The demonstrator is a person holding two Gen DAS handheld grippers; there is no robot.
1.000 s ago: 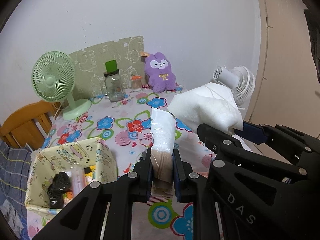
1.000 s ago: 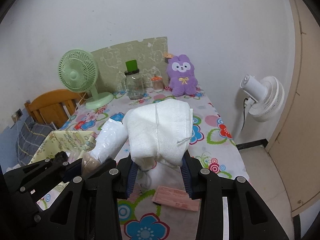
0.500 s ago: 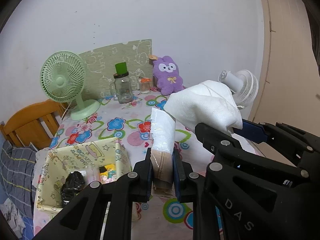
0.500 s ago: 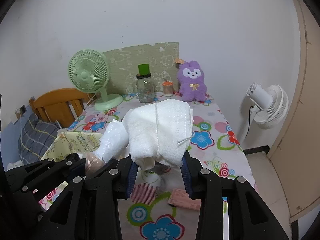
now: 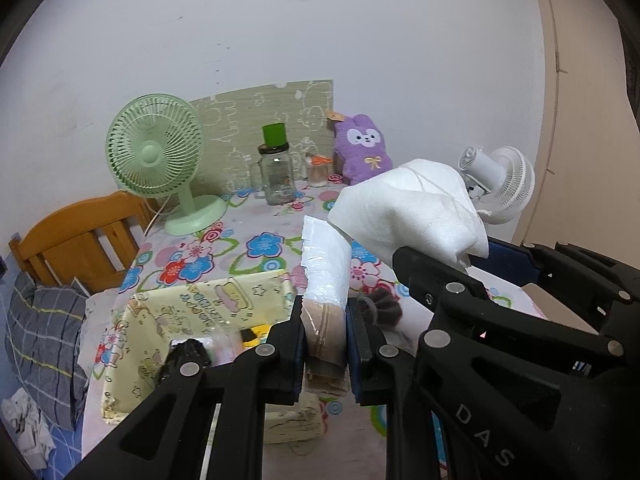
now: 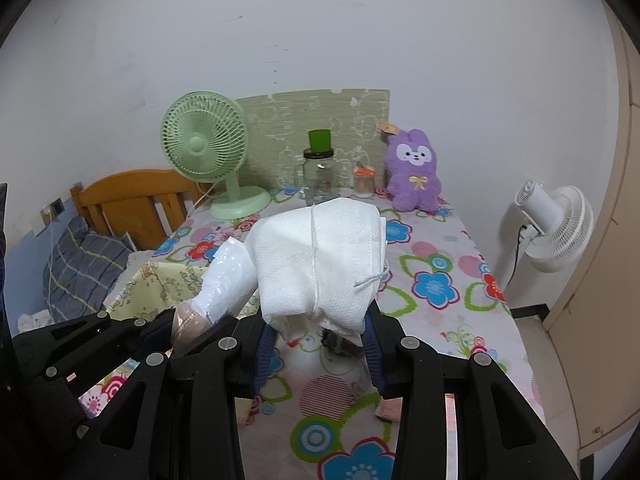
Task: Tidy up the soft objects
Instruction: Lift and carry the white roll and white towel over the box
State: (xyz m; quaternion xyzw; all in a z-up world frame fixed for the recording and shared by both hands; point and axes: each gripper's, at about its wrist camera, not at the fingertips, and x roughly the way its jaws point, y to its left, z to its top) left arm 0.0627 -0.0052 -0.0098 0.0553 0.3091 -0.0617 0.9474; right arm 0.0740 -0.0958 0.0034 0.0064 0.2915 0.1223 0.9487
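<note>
Left gripper (image 5: 325,340) clamps the plastic-wrapped packet (image 5: 326,276); yellow storage box (image 5: 160,320) lies at nine o'clock; right gripper (image 6: 318,344) pinches a white cloth bundle (image 6: 320,264).

You can read only one thing clearly: the raised letters "DAS" on the black arm of your right tongs (image 5: 472,256), seen from the left wrist. The yellow box (image 5: 208,300) on the table bears printed characters, too small and warped to read.
</note>
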